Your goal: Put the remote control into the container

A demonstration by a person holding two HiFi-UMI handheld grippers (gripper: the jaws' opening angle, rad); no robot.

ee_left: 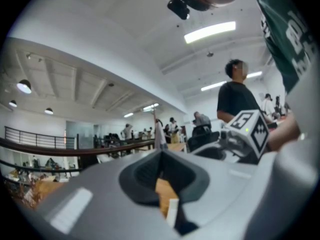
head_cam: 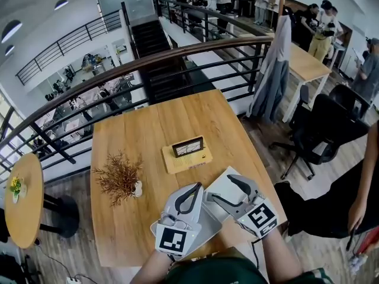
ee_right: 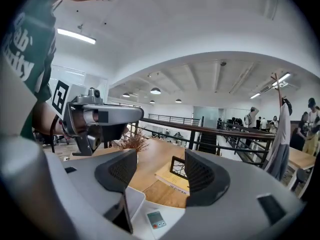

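find the white remote control (head_cam: 218, 180) flat by the near right corner of the wooden table (head_cam: 148, 135), outside the container (head_cam: 208, 226) and just beside it. small display on the end away from the person, buttons nearer; long axis impossible to tell, with most of the body covered by the right gripper (head_cam: 219, 188). jaws there wide apart above the remote, gripping nothing. over the pale container at the near edge, partly hiding it, the left gripper (head_cam: 195, 186), tips closed together, empty. mid-table, a yellow board with a small frame (head_cam: 188, 154); toward the left edge, a dried plant (head_cam: 120, 176). beyond the far edge, a dark railing (head_cam: 177, 55) and a lower floor; off to the right, an office chair (head_cam: 323, 129).
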